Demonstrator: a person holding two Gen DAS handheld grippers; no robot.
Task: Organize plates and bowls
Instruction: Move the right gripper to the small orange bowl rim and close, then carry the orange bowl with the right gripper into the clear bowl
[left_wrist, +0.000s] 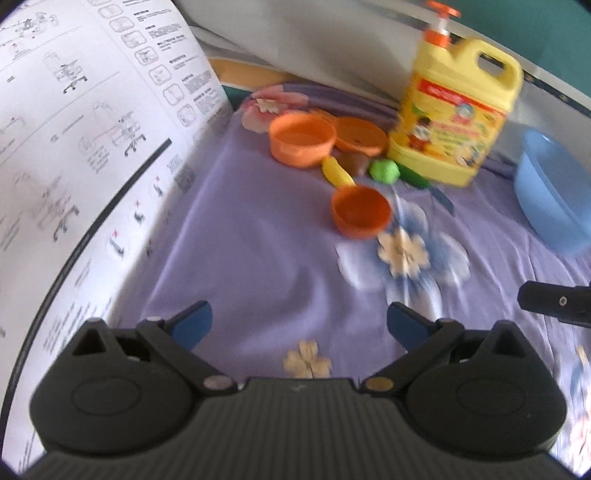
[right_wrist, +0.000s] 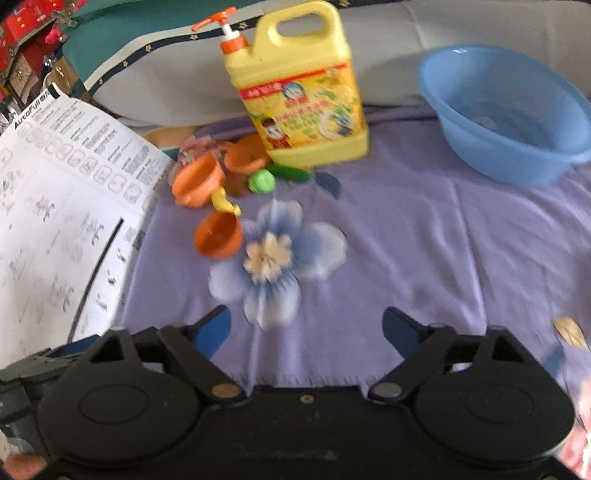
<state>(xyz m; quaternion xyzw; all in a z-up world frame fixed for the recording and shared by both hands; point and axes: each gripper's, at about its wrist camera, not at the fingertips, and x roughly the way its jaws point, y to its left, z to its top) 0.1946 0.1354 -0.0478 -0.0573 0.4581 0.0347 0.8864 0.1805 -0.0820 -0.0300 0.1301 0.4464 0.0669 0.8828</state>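
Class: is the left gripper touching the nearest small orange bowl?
Apart. The left wrist view shows bare purple cloth between the open left gripper and the orange bowl.

The left gripper and right gripper are both hovering with jaws spread wide, gripping nothing.

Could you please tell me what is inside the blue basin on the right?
The blue basin shows only its bare, glossy blue floor, apparently with no dishes inside. Its near wall hides the closest strip of the floor, and blur prevents ruling out water.
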